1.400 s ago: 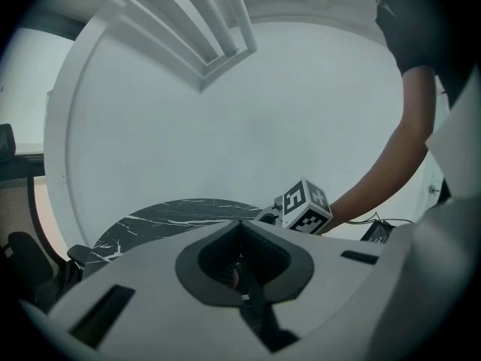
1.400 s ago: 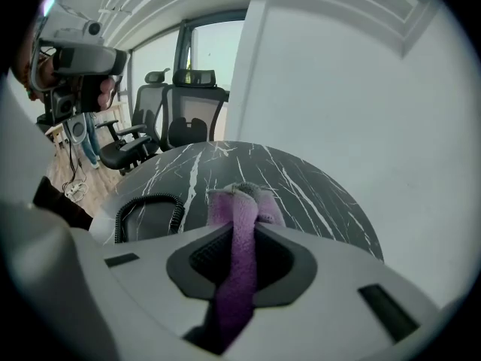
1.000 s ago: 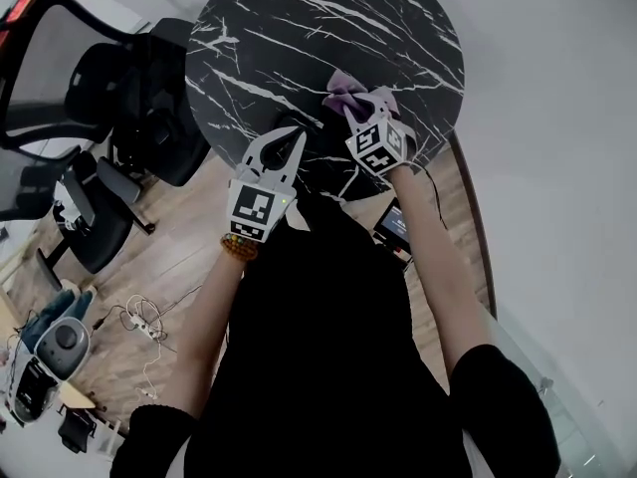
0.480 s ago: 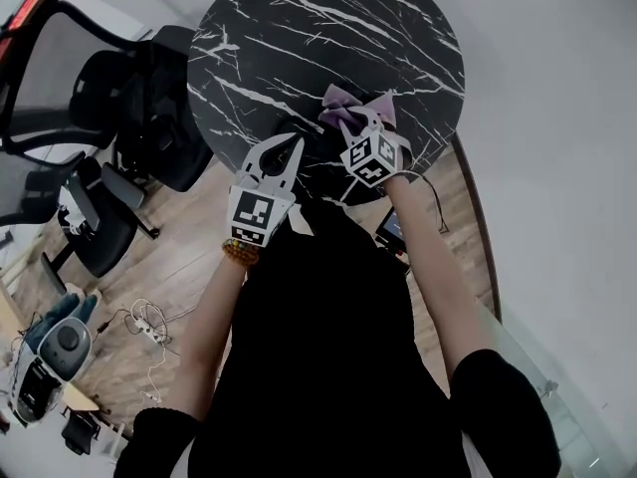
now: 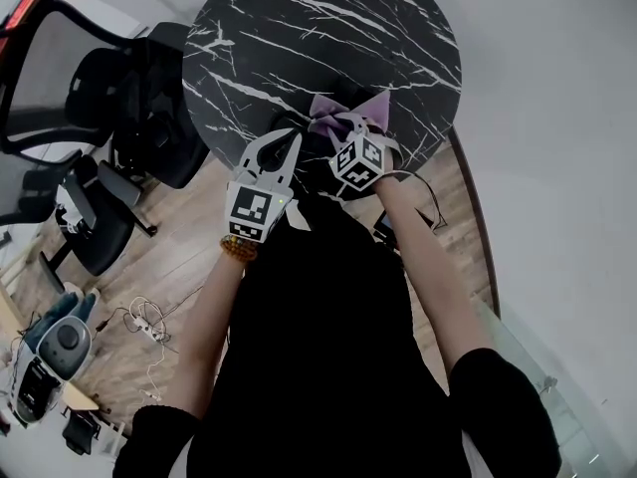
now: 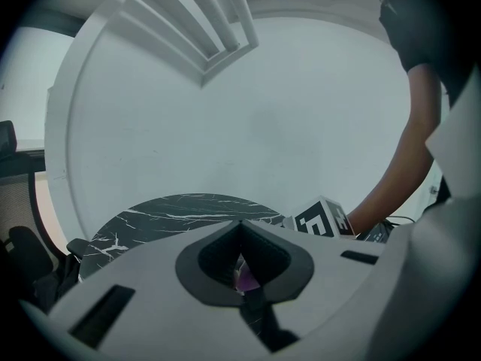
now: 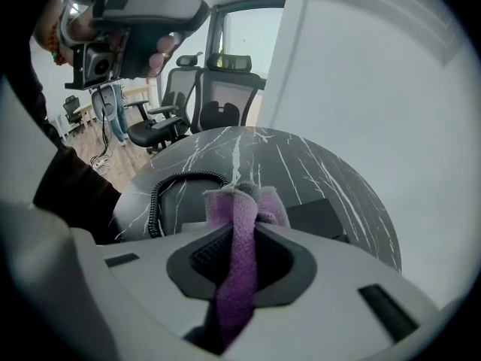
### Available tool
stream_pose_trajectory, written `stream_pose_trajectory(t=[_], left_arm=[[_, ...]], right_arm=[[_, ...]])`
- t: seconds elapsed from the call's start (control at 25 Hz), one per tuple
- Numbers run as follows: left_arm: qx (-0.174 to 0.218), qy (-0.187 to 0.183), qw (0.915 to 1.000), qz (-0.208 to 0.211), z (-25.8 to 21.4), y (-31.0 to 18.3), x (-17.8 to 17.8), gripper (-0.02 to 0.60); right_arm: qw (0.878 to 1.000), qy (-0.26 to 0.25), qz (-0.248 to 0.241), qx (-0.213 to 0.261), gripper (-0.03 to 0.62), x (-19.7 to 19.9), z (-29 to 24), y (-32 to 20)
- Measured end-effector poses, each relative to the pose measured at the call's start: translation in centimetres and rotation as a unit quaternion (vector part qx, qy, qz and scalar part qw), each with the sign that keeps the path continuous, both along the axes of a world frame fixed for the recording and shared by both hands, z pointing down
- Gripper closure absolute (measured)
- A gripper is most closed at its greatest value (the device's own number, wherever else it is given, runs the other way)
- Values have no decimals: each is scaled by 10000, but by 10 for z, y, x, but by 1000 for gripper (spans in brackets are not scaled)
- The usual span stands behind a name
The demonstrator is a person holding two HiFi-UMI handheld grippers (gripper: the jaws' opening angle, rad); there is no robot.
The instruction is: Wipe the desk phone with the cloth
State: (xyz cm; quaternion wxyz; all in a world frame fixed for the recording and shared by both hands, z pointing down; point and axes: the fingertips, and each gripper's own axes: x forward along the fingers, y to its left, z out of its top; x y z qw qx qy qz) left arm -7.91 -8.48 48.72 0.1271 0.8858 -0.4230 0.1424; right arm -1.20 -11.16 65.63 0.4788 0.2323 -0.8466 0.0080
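Evidently soft and limp, the cloth (image 7: 239, 235) is pinched at a bunched fold by the right gripper (image 7: 242, 201) over the desk phone (image 5: 310, 149); the left gripper (image 6: 240, 228) is closed, empty.

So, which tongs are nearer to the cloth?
Right. The right tongs are shut on the cloth; the left tongs are shut just to its left and do not hold it.

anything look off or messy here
Nothing on the table stands out: the right gripper holds the cloth bunched up by the phone, and nothing is spilled or tipped. The only mess is a tangle of cables on the floor at the left.
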Motion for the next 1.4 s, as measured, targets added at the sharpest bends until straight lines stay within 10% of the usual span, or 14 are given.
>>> stream_pose_trajectory(t=[1.4], left_arm=[[2,-22,10000,70,6,19,12,569]], right_arm=[[9907,64,-235,-1342,526,-35,48,87]])
